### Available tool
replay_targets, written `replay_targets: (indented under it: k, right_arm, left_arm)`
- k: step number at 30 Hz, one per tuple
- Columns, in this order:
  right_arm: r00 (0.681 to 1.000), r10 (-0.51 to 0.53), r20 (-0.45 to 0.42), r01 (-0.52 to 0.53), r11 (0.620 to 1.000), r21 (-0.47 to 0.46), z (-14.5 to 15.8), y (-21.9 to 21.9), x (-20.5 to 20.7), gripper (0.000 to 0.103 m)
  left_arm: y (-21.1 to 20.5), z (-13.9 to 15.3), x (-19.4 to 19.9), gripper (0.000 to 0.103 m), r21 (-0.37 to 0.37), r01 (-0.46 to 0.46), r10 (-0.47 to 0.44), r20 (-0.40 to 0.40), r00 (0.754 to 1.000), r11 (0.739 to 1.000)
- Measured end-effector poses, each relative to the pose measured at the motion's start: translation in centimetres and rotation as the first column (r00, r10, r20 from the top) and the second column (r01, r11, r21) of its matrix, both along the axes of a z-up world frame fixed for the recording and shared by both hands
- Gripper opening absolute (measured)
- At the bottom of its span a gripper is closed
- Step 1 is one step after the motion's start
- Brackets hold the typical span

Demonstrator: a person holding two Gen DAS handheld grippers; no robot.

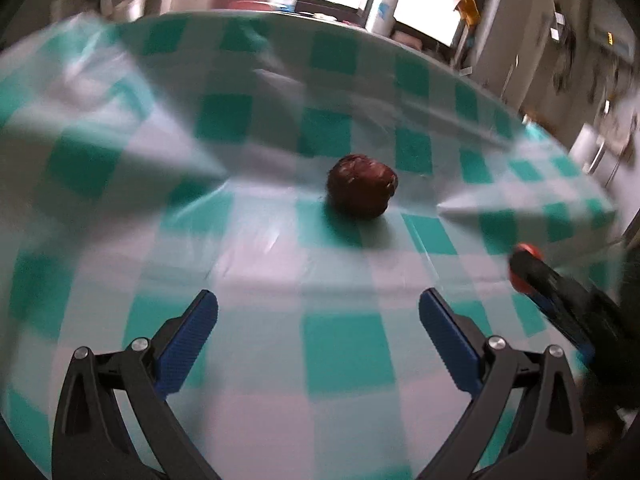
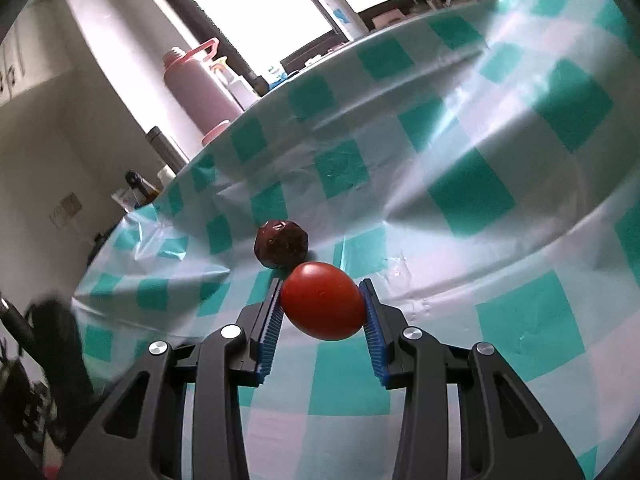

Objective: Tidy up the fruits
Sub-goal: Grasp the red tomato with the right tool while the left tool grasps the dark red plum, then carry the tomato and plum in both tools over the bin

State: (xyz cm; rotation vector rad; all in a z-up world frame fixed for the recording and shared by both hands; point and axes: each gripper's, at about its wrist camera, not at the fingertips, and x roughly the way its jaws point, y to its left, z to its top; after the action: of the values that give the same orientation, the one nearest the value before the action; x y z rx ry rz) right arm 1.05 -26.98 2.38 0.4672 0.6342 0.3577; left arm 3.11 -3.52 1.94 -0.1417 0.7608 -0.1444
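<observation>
A dark wrinkled brown-red fruit (image 1: 363, 186) lies on the green-and-white checked tablecloth (image 1: 344, 348), ahead of my left gripper (image 1: 319, 312), whose blue pads stand wide open with nothing between them. In the right wrist view the same dark fruit (image 2: 281, 249) sits just beyond a smooth red tomato-like fruit (image 2: 322, 306). My right gripper (image 2: 322, 307) is shut on that red fruit, both blue pads pressing its sides. From the left wrist view, the right gripper (image 1: 524, 270) shows at the right edge with the red fruit (image 1: 527, 251) at its tip.
The tablecloth (image 2: 460, 184) is creased in raised folds. Beyond the far table edge stand a pink bottle (image 2: 196, 88), a white bottle (image 2: 340, 8), and smaller bottles (image 2: 138, 190) by a bright window. A white bottle (image 1: 383, 8) stands behind the table too.
</observation>
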Motion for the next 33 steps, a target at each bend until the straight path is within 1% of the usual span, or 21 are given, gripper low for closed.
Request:
replay_targets:
  k: [2,3,6,8,9,10,11,12,13,15,16,18,22,24,27,30,32,33]
  right_arm:
    - [1.000,-0.009,0.003,0.009,1.000,0.009,0.0,-0.2,0.1,0.039]
    - [1.000,-0.010,0.007,0.010,1.000,0.014,0.0,-0.2,-0.1,0.039]
    - [1.000,-0.005,0.003,0.005,1.000,0.009,-0.2,-0.1,0.1,0.039]
    - [1.000,-0.001,-0.001,0.001,1.000,0.006,-0.2,0.0,0.1,0.039]
    - [1.000,0.002,-0.002,-0.002,1.000,0.006,-0.2,0.0,0.2,0.039]
    - [1.000,0.003,-0.002,-0.003,1.000,0.006,-0.2,0.1,0.2,0.039]
    - [1.000,0.003,-0.002,-0.003,1.000,0.007,-0.2,0.0,0.2,0.039]
    - [1.000,0.003,-0.002,-0.003,1.000,0.009,-0.2,0.0,0.2,0.039]
    - [1.000,0.004,-0.002,-0.004,1.000,0.011,-0.2,0.0,0.2,0.039]
    - [1.000,0.003,-0.001,-0.003,1.000,0.011,-0.2,0.0,0.2,0.039]
    - [1.000,0.002,0.000,-0.002,1.000,0.013,-0.2,-0.1,0.2,0.039]
    - [1.000,0.000,0.001,0.000,1.000,0.016,-0.2,-0.1,0.2,0.039]
    - [1.000,0.000,-0.002,0.000,1.000,0.016,-0.3,-0.1,0.2,0.039]
    - [1.000,-0.004,-0.007,0.004,1.000,0.015,-0.4,-0.2,0.2,0.039]
    - [1.000,-0.002,-0.012,0.002,1.000,0.009,-0.4,-0.1,0.3,0.039]
    - [1.000,0.007,-0.011,-0.007,1.000,0.002,-0.4,0.1,0.2,0.039]
    - [1.000,-0.001,-0.019,0.002,1.000,0.006,-0.3,0.0,-0.3,0.039]
    - [0.999,-0.018,-0.034,0.019,1.000,0.023,-0.4,-0.2,-0.9,0.039]
  left_arm:
    - [-2.5,-0.1,3.4,0.101,0.117,0.015,-0.016,0.013,1.000,0.993]
    - [-3.1,-0.2,4.7,0.101,0.150,0.017,-0.018,0.005,1.000,0.989]
    - [-5.5,-1.2,9.4,0.101,0.237,0.067,-0.058,-0.044,0.997,0.969]
    - [-6.2,-1.5,11.4,0.101,0.264,0.082,-0.067,-0.067,0.996,0.961]
    - [-6.3,-1.6,12.0,0.100,0.263,0.094,-0.078,-0.074,0.994,0.960]
    - [-6.4,-1.7,12.4,0.098,0.262,0.106,-0.088,-0.081,0.993,0.959]
    - [-6.5,-1.9,12.7,0.081,0.263,0.125,-0.103,-0.094,0.990,0.957]
    - [-6.5,-2.2,12.6,0.060,0.255,0.156,-0.131,-0.113,0.985,0.954]
    - [-6.3,-2.3,12.3,0.060,0.249,0.165,-0.141,-0.111,0.984,0.954]
    - [-5.3,-2.0,11.1,0.059,0.182,0.180,-0.165,-0.097,0.982,0.967]
    - [-4.6,-1.7,10.0,0.059,0.142,0.178,-0.168,-0.074,0.983,0.974]
    - [-3.2,-1.2,7.5,0.058,0.104,0.155,-0.153,-0.023,0.988,0.983]
    - [-1.5,0.1,3.2,0.058,0.113,0.122,-0.129,0.051,0.990,0.986]
    - [-0.3,0.6,1.5,0.058,0.092,0.100,-0.107,0.081,0.991,0.991]
    - [1.1,0.7,0.1,0.058,0.022,0.061,-0.062,0.087,0.994,0.998]
    - [2.8,0.4,-1.2,0.058,-0.030,0.021,-0.019,0.062,0.998,0.999]
    - [3.4,0.6,-2.0,0.058,-0.052,0.010,-0.006,0.069,0.998,0.999]
    - [3.7,0.8,-2.5,0.058,-0.054,0.003,0.002,0.080,0.997,0.999]
